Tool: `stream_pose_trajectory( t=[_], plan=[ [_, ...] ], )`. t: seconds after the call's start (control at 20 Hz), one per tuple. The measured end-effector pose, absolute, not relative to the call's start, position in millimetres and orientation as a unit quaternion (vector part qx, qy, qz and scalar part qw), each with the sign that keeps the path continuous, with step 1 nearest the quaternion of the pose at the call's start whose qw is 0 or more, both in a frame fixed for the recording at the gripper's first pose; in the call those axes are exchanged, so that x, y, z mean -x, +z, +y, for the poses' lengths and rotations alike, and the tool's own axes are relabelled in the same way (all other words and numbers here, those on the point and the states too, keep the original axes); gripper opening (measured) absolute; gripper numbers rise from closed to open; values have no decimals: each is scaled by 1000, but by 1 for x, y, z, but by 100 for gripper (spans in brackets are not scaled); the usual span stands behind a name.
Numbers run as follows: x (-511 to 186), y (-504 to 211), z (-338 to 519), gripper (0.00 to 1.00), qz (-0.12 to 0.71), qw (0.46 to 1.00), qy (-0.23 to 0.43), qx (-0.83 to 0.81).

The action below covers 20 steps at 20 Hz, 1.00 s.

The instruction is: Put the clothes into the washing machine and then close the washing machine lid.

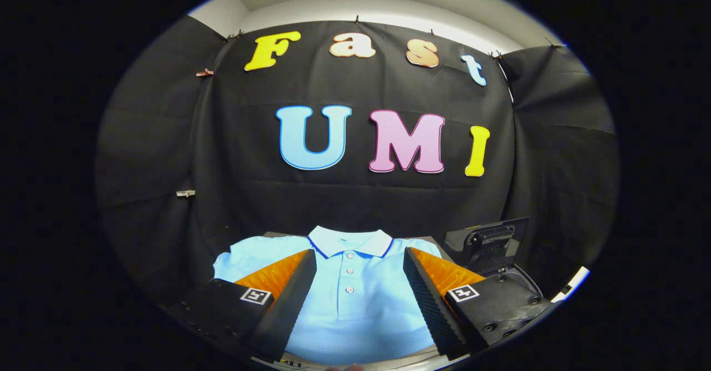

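A: What do we see past the tongs (360, 282)?

B: We see a light blue polo shirt (355, 299) lying flat on the bench (427, 354), front up. Its white collar with dark trim points away from us, and a row of small buttons runs down the middle.

A: And how do the tongs stand?

B: Wide apart, holding nothing. The two black ribbed fingers (289, 299) frame the shirt, one over each side of its chest, with orange panels on their outer faces. We cannot tell whether they touch the cloth.

A: Where is the washing machine (519, 282)?

B: Just to the right of the shirt, beyond the right finger. We see a dark body with its lid (489, 237) raised and tilted back. Black cloth hangs behind everything as the booth wall.
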<state>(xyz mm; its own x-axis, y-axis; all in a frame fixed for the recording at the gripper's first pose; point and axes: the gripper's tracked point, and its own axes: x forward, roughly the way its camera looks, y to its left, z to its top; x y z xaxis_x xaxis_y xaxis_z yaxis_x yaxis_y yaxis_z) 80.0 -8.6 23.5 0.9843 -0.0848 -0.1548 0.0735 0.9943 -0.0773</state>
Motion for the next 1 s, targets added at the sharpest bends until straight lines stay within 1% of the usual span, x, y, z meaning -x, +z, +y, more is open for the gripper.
stream_pose_trajectory(
  t=[0.15,0.25,0.35,0.65,1.0],
  plan=[
    [-106,13,-10,99,127,990,-47,37],
    [-120,-2,-16,99,172,983,-64,30],
    [-136,-19,-13,99,220,973,-59,27],
    [-159,-69,-11,99,343,937,-69,17],
    [-168,-89,-16,99,416,907,-59,18]
  ],
)
